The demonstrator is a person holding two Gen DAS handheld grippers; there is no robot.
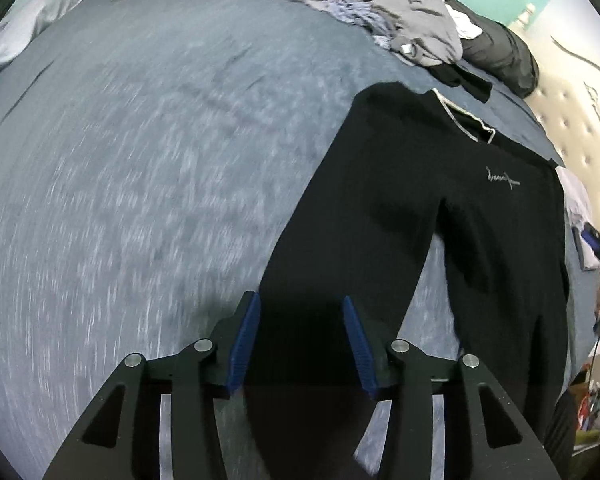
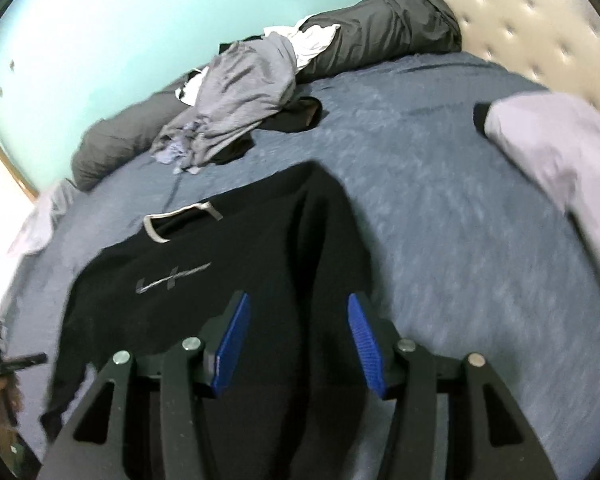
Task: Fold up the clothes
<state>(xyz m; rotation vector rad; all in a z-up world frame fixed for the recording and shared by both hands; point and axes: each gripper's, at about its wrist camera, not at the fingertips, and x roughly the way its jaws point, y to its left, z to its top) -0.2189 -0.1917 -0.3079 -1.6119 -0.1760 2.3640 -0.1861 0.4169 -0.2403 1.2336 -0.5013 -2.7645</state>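
We have a black long-sleeved top spread front-up on the bed, collar toward the heap of unsorted clothes at the far edge and hem toward the near edge where we stand. Both sleeves run down toward us, one under each tool.

Our left tongs stand wide, with one sleeve lying in the gap between the blue pads; we cannot tell whether they touch the cloth. Our right tongs are equally wide over the other sleeve and side of the body, holding nothing.

The top lies flat and unfolded, which fits either a garment just laid out or one being smoothed before the fold, so we judge only what a good sleeve grasp needs. We should close on one layer of sleeve, near the cuff, not on the bedcover beneath, which is soft and would bunch up with it. We should lift both sides evenly, so the body stays square and the collar does not skew. The pictures are blurred by motion, so we should settle before pinching. A folded pale grey garment lies near the headboard edge, well apart.
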